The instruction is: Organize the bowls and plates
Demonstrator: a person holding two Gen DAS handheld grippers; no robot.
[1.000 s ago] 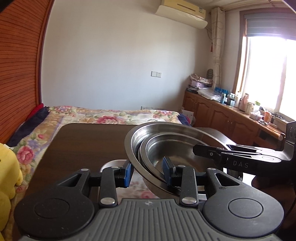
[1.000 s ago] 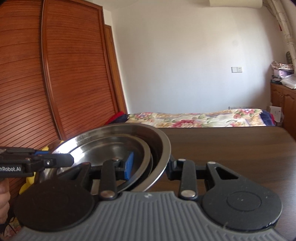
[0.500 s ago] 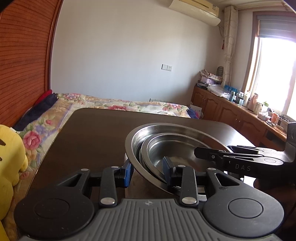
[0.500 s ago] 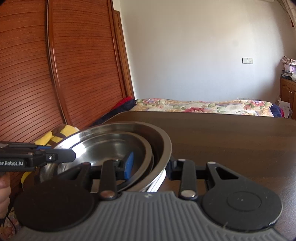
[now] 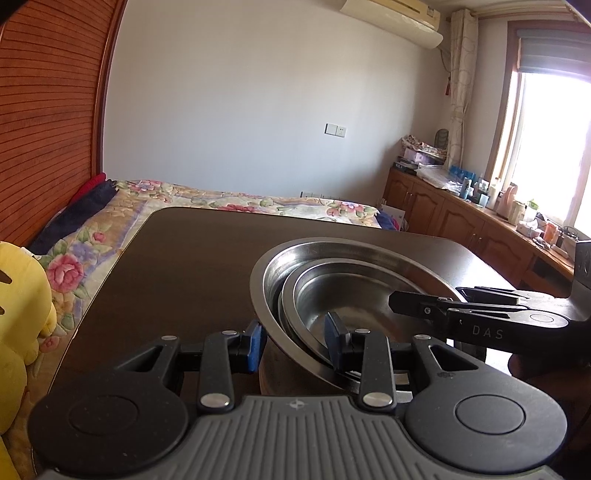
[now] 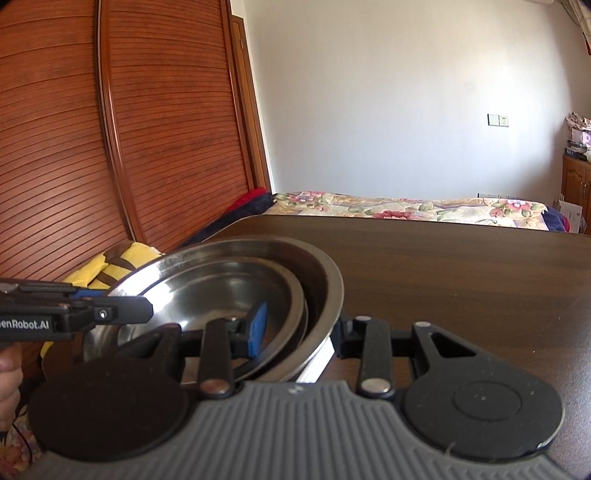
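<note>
Stack of nested steel bowls [image 5: 354,291] held over the dark table [image 5: 192,258], tilted, near the table's front edge. Big outer bowl [image 6: 321,273] with smaller bowls [image 6: 221,291] sitting inside it, pushed toward one wall. Cannot tell whether the stack touches the table; a white edge [image 6: 314,365] visible just under it.

Left gripper [image 5: 295,341] clenched across the stack's near rim: one blue pad [image 5: 255,345] outside the outer bowl, the other pad [image 5: 334,341] inside the inner bowl. Right gripper [image 6: 299,328] grasping the opposite rim the same way: blue pad [image 6: 258,328] inside the bowls, black finger [image 6: 345,334] outside the wall. Each gripper seen in the other's view as a black bar reaching over the stack from the side; part of a hand [image 6: 9,373] below the left one.

Beyond the table's far edge, a bed with floral cover [image 5: 221,199]. Left of the table, a yellow plush toy [image 5: 18,306] and slatted wooden wardrobe doors [image 6: 110,129]. Right of the table, wooden cabinets [image 5: 461,218] cluttered with bottles under a bright window [image 5: 554,147]. Air conditioner [image 5: 391,18] high on the white wall.
</note>
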